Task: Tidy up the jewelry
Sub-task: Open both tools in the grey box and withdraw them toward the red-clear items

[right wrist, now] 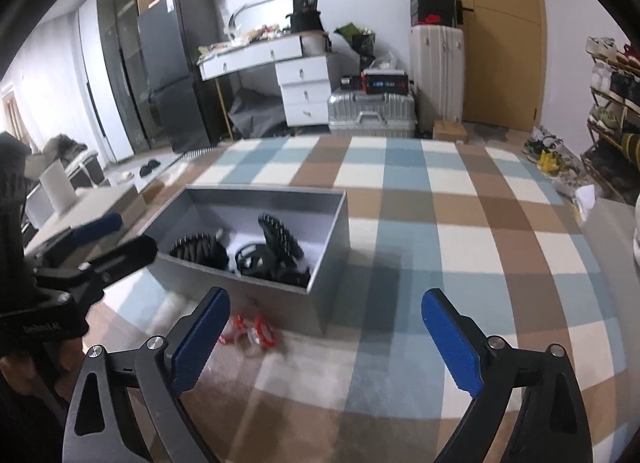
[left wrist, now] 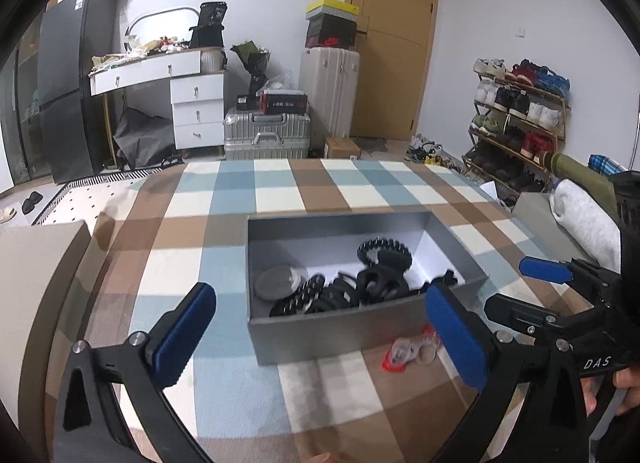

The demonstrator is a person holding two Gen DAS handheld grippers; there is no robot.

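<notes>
Left wrist view gives me the checked tablecloth (left wrist: 248, 191) first, with a grey open box (left wrist: 344, 327) lying on it, long axis running left to right across the frame. Inside I count a heap of black hair claws and coiled bands (left wrist: 352, 287) plus a round grey tin (left wrist: 276, 282) at the left end; finer detail I cannot tell. Just outside the box's near wall, on the cloth, lies a small clear packet with red trim (left wrist: 408, 351), touching nothing else that I can see.

My left gripper (left wrist: 320, 339) stands wide apart, nothing between its blue pads. My right gripper (right wrist: 324, 339) is likewise spread wide and empty; the packet (right wrist: 250, 333) sits just ahead of its left pad. Each gripper shows at the edge of the other's view, beside the box. Beyond the table: suitcases, drawers, a shoe rack.
</notes>
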